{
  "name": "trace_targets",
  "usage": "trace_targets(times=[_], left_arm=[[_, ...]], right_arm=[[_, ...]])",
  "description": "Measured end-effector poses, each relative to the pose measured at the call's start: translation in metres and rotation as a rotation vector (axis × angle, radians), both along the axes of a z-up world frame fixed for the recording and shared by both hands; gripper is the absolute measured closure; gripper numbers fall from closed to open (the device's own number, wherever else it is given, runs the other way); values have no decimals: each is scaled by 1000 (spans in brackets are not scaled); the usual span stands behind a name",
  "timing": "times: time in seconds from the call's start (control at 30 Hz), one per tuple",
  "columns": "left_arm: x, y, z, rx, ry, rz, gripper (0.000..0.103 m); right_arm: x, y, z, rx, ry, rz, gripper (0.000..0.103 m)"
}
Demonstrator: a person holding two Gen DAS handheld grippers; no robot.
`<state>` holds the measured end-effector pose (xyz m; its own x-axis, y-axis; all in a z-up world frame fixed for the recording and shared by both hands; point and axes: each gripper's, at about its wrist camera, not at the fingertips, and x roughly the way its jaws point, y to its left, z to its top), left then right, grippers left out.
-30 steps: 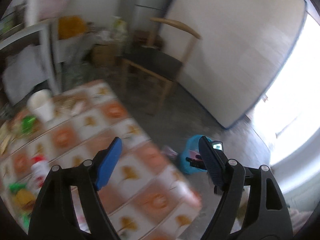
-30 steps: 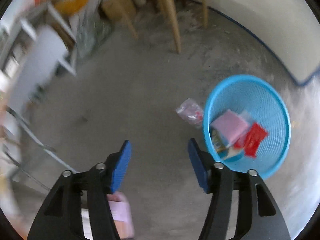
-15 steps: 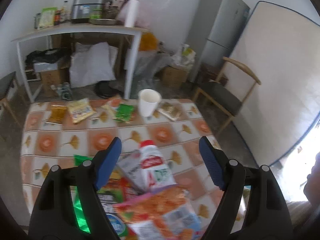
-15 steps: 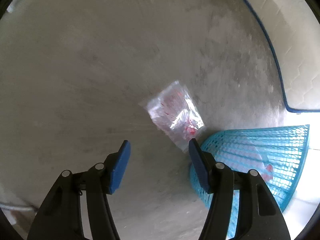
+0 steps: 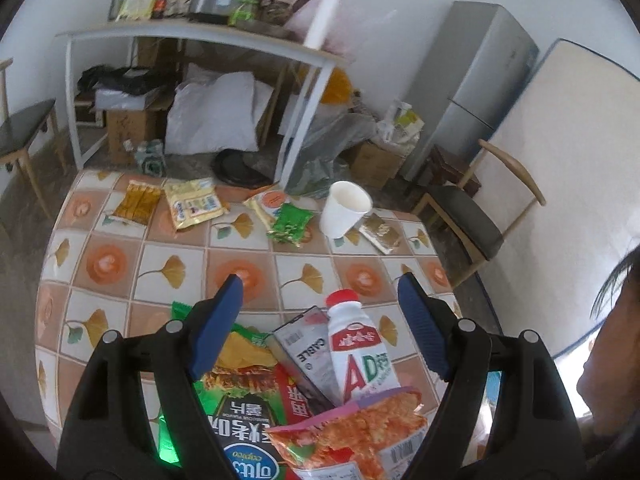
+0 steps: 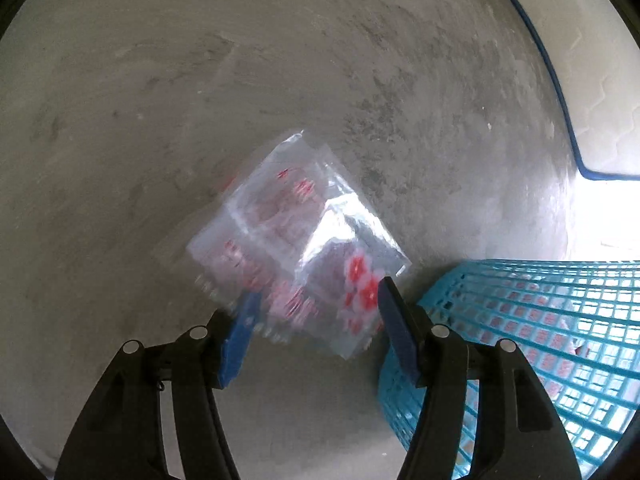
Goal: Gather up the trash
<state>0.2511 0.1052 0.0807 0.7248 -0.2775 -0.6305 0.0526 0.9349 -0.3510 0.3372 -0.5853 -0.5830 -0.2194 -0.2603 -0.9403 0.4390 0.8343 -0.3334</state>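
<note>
In the right wrist view a clear plastic bag with red print (image 6: 296,236) lies on the concrete floor beside a blue mesh basket (image 6: 520,320). My right gripper (image 6: 316,300) is open, low over the bag, its fingertips either side of the bag's near part. In the left wrist view my left gripper (image 5: 320,300) is open and empty above a tiled table (image 5: 132,264). Under it lie a white AD bottle with red cap (image 5: 356,344), a grey packet (image 5: 304,352) and several snack wrappers (image 5: 352,432). A white paper cup (image 5: 344,208) and more wrappers (image 5: 192,204) lie at the far edge.
A wooden chair (image 5: 472,220) stands right of the table. Behind it are a white desk (image 5: 200,36) with clutter, boxes, bags and a grey fridge (image 5: 468,80). A person's head (image 5: 612,344) is at the right. A blue-edged wall base (image 6: 560,120) runs past the basket.
My left gripper swung from the chair and floor to face over the table. My right gripper dropped toward the floor and closed in on the clear bag beside the basket.
</note>
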Motion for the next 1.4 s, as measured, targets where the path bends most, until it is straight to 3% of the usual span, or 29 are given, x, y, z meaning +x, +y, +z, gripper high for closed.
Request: trace_targets(times=[0.1, 0.27, 0.43, 0.6, 0.8, 0.97, 1.1, 1.23, 1.4], left_arm=[[4, 4, -5, 9, 11, 23, 27], [7, 6, -11, -2, 19, 32, 27], [3, 7, -11, -1, 9, 30, 27], [-7, 11, -8, -18, -7, 31, 27], [-21, 14, -4, -49, -40, 21, 28], [-33, 15, -4, -89, -69, 7, 28], [-43, 21, -10, -132, -79, 13, 28], [-51, 28, -13, -163, -89, 19, 28], [-61, 37, -18, -217, -98, 31, 28]], right_arm=[[4, 2, -3, -19, -11, 7, 62], [10, 9, -7, -43, 13, 29, 97], [6, 12, 5, -80, 1, 29, 102], [-2, 24, 54, -37, -157, 8, 103], [-26, 53, 164, 101, -451, 14, 103], [-80, 36, 271, 215, -704, -46, 103], [-152, 15, 347, 149, -822, -94, 103], [-213, -16, 363, 44, -800, -197, 103], [-249, -54, 315, -8, -673, -320, 103]])
